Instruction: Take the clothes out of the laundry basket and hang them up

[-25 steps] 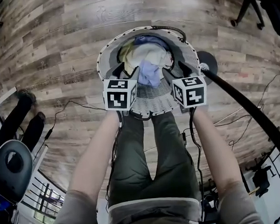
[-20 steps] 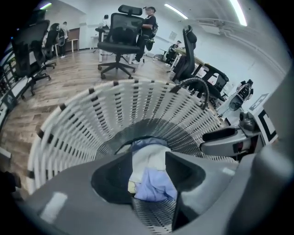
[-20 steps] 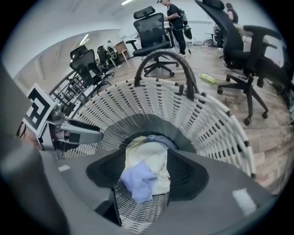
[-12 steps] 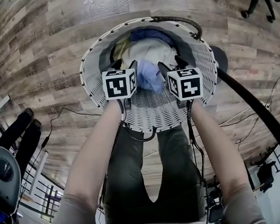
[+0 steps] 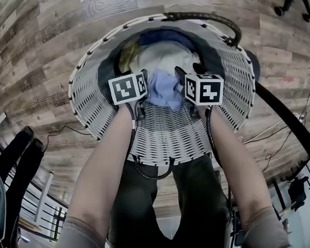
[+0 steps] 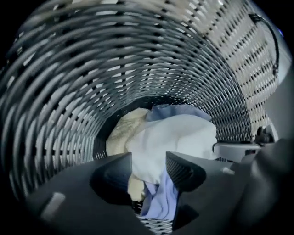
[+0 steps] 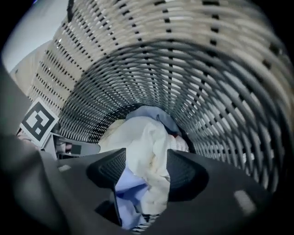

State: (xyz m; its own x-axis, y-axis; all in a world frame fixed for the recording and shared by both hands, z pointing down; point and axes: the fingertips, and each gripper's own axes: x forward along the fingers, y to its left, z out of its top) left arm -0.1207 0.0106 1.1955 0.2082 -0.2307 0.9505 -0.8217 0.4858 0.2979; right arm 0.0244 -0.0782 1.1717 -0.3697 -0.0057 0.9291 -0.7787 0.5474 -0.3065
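Lilac garment (image 5: 163,91), inside laundry basket (image 5: 84,83): likely soft, light; pinch its fold. Your left gripper (image 6: 149,170), right gripper (image 7: 146,167): jaws apart.

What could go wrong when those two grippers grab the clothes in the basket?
1. The lavender garment and the white garment lie bunched together. Both show between the open jaws of the left gripper and the right gripper, so closing might lift two pieces at once.
2. Both grippers are inside the laundry basket, close to its woven wall, so a jaw could snag the weave and drag the basket.
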